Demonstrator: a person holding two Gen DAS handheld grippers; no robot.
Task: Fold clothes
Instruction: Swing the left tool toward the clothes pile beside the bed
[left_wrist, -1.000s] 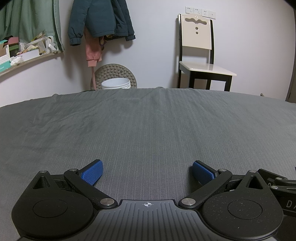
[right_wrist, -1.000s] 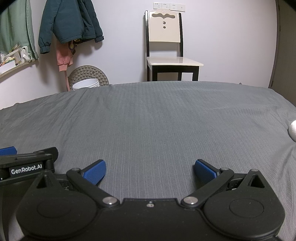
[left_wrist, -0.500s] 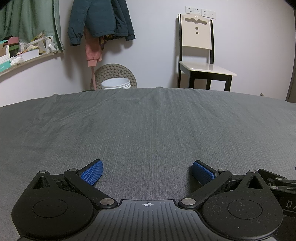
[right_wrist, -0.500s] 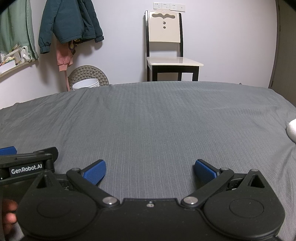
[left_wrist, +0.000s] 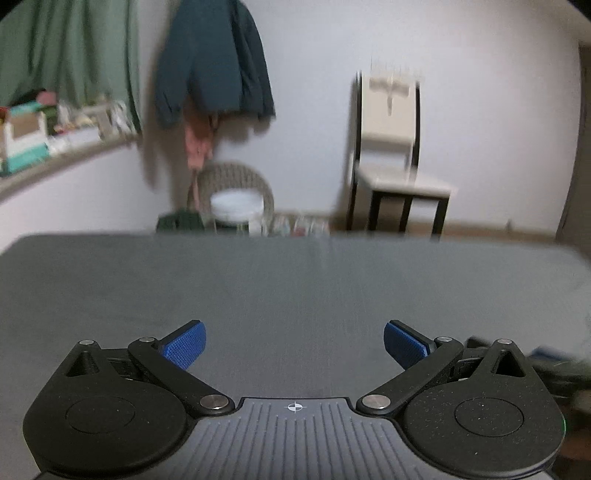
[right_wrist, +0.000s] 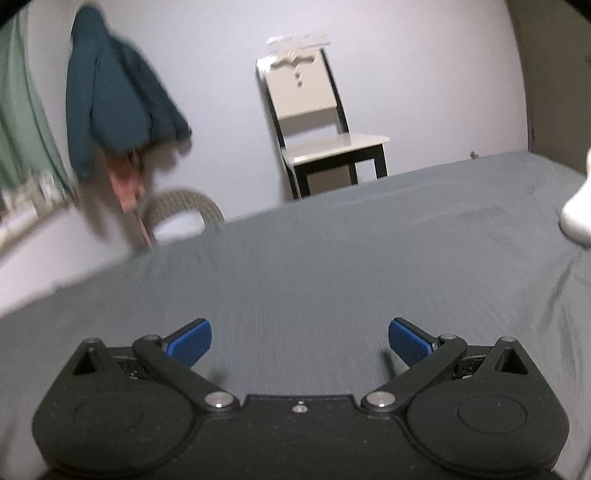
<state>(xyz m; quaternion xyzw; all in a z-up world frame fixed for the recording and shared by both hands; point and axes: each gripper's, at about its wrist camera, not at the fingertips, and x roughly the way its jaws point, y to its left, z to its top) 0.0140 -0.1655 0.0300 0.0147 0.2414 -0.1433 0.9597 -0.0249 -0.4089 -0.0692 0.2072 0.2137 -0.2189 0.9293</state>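
We hold our left gripper (left_wrist: 294, 345) above a grey bedsheet (left_wrist: 295, 288), its blue pads (left_wrist: 184, 347) spread wide with nothing between them. Our right gripper (right_wrist: 299, 343) hangs over the same sheet, tilted, jaws likewise released and empty. No garment lies between either pair of fingers; the one thing on the sheet that may be clothing is a white item (right_wrist: 578, 206) at the far right edge of the right wrist view, well apart from both grippers, and we cannot tell what it is. Beyond the bed, a cream chair (left_wrist: 393, 147) stands against the wall, a teal jacket (left_wrist: 214, 62) hangs to its left above a white bucket (left_wrist: 236, 206), and a green curtain (left_wrist: 66, 55) fills the left corner. Both views are blurred.
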